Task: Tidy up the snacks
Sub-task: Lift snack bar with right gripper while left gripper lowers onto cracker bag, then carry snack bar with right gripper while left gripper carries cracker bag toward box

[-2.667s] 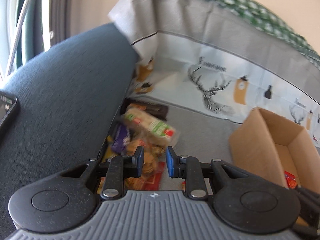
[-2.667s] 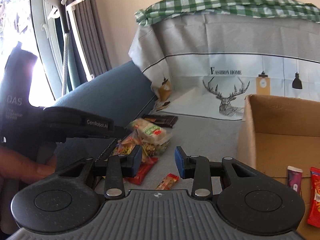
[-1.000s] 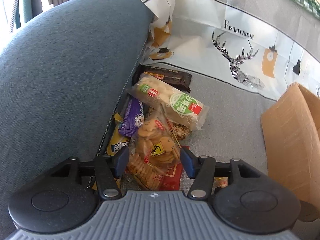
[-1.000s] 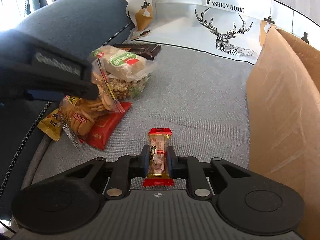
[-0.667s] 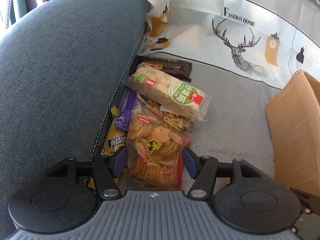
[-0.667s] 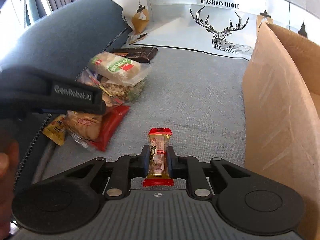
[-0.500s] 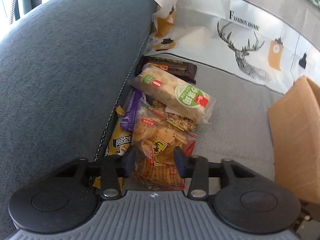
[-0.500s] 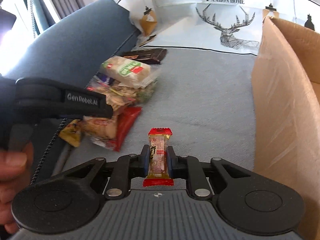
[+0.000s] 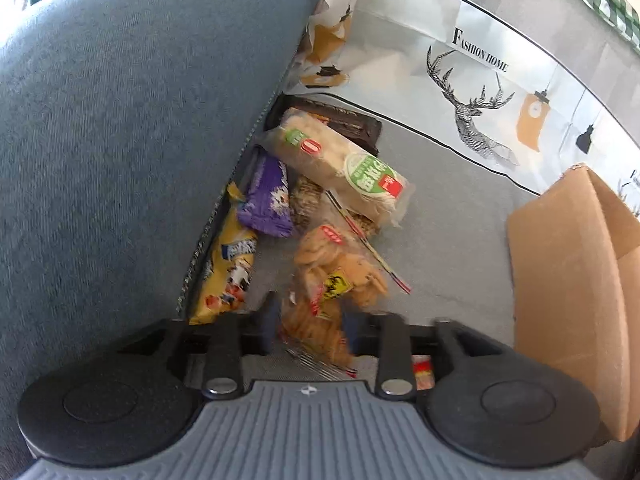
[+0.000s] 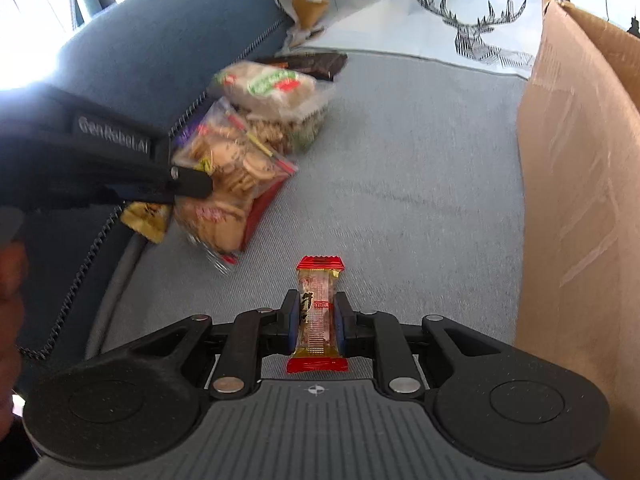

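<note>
A clear bag of round crackers point(image 9: 336, 280) sits between the fingers of my left gripper point(image 9: 308, 324), tilted up off the snack pile; the jaws are opening slightly while the pads still touch the bag. From the right wrist view the same cracker bag point(image 10: 228, 184) hangs at the tip of the left gripper point(image 10: 192, 184). My right gripper point(image 10: 318, 316) is shut on a small snack bar with red ends point(image 10: 318, 304), held above the grey seat cushion point(image 10: 400, 160). An open cardboard box point(image 10: 580, 160) stands to the right.
More snacks lie against the blue sofa armrest point(image 9: 120, 120): a green-labelled rice cracker pack point(image 9: 344, 168), a purple pack point(image 9: 268, 200), a yellow pack point(image 9: 228, 268), a dark bar point(image 9: 344, 124) and a red pack point(image 10: 264, 208). The cardboard box point(image 9: 568, 280) edges the cushion.
The left jaws closed in on the cracker bag and raised it off the pile, uncovering the yellow pack. The right gripper kept its snack bar and barely moved.
</note>
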`<action>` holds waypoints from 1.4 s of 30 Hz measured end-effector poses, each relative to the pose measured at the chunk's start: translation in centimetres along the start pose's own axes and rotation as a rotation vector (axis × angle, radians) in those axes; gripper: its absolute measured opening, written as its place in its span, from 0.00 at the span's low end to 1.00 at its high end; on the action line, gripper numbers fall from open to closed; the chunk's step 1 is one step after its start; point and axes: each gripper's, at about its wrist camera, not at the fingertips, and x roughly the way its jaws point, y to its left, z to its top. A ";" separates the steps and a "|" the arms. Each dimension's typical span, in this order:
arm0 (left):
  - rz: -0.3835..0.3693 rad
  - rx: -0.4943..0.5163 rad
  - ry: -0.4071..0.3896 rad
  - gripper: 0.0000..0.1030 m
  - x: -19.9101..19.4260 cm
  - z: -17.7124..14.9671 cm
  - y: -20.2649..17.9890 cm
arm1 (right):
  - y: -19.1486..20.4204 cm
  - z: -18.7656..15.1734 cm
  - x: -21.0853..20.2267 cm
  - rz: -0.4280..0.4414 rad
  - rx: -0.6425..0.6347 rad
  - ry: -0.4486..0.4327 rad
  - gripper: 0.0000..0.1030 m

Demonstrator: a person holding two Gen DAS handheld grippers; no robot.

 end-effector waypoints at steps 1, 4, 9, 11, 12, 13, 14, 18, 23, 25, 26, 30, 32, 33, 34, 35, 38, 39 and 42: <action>0.007 0.011 -0.002 0.52 0.1 0.0 -0.2 | 0.1 0.0 0.0 -0.002 -0.004 0.001 0.20; 0.024 0.047 0.006 0.66 0.7 0.1 -1.0 | 0.4 -0.1 0.0 -0.007 -0.020 -0.002 0.23; 0.062 0.096 0.029 0.76 2.1 0.2 -2.2 | 0.5 -0.1 0.3 -0.023 -0.042 0.007 0.24; 0.074 0.111 0.039 0.77 2.7 0.2 -2.6 | 0.5 -0.1 0.3 -0.026 -0.049 0.009 0.24; 0.081 0.119 0.047 0.78 3.0 0.2 -2.8 | 0.5 -0.1 0.4 -0.028 -0.051 0.009 0.24; 0.090 0.128 0.054 0.78 3.3 0.2 -2.9 | 0.5 -0.1 0.4 -0.029 -0.052 0.009 0.24; 0.099 0.134 0.061 0.78 3.5 0.2 -3.1 | 0.5 -0.1 0.4 -0.030 -0.055 0.010 0.24; 0.112 0.137 0.074 0.77 4.0 0.3 -3.1 | 0.6 -0.1 0.4 -0.034 -0.065 0.009 0.24; 0.117 0.159 0.074 0.65 4.0 0.1 -3.2 | 0.7 -0.2 0.3 -0.042 -0.072 0.005 0.22; 0.112 0.165 0.075 0.61 4.0 0.0 -3.2 | 0.7 -0.2 0.2 -0.045 -0.071 0.002 0.20; 0.112 0.165 0.075 0.59 4.1 0.0 -3.4 | 0.7 -0.2 0.2 -0.045 -0.070 0.001 0.20; 0.097 0.153 0.064 0.56 3.5 0.0 -3.4 | 0.6 -0.3 -0.1 -0.044 -0.062 -0.004 0.18; 0.087 0.151 0.055 0.56 3.1 0.1 -3.3 | 0.6 -0.2 -0.4 -0.042 -0.055 -0.017 0.18; 0.083 0.150 0.051 0.56 2.9 0.1 -3.3 | 0.6 -0.2 -0.6 -0.039 -0.053 -0.026 0.18; 0.078 0.149 0.046 0.56 2.6 0.1 -3.3 | 0.6 -0.1 -0.9 -0.037 -0.050 -0.037 0.18; 0.073 0.148 0.042 0.56 2.4 0.1 -3.3 | 0.7 -0.1 -1.2 -0.034 -0.050 -0.048 0.18; 0.070 0.146 0.033 0.56 1.7 0.1 -3.2 | 1.1 0.0 -2.0 -0.029 -0.060 -0.080 0.18; 0.071 0.144 0.031 0.56 1.5 0.1 -3.2 | 1.2 0.0 -2.3 -0.030 -0.062 -0.090 0.18; 0.067 0.133 0.017 0.56 0.6 0.2 -3.2 | 1.3 0.0 -3.2 -0.026 -0.065 -0.120 0.18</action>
